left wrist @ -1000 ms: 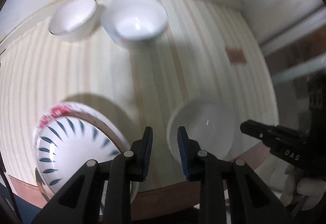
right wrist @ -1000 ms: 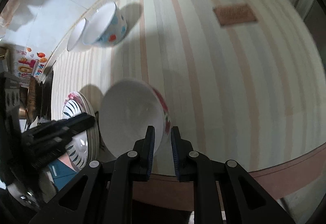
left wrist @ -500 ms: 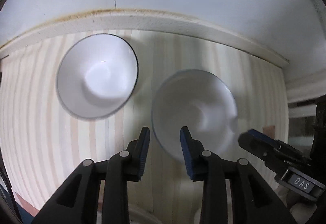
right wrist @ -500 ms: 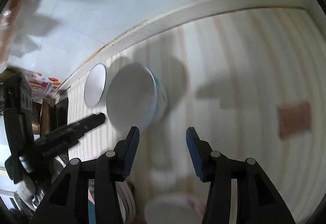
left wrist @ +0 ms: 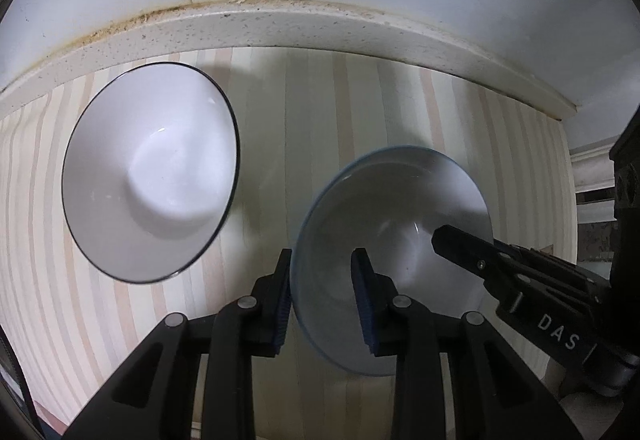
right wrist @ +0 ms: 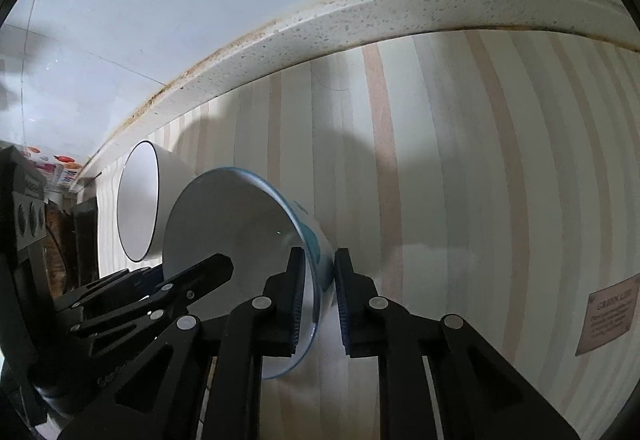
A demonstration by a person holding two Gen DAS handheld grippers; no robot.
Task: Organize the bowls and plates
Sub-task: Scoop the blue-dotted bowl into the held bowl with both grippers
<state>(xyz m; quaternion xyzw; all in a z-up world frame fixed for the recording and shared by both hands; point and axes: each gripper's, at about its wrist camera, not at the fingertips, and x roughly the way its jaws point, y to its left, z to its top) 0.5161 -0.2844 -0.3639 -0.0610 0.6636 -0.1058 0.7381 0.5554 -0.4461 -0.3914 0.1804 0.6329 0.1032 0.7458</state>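
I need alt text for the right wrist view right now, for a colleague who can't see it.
The right gripper straddles the rim of a blue-rimmed white bowl, one finger inside and one outside, on a striped countertop. The left gripper reaches into the bowl from the left; a dark-rimmed white bowl sits behind it near the wall.

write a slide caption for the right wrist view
Right gripper straddles the blue-rimmed bowl wall, left gripper beside it, black-rimmed bowl behind.
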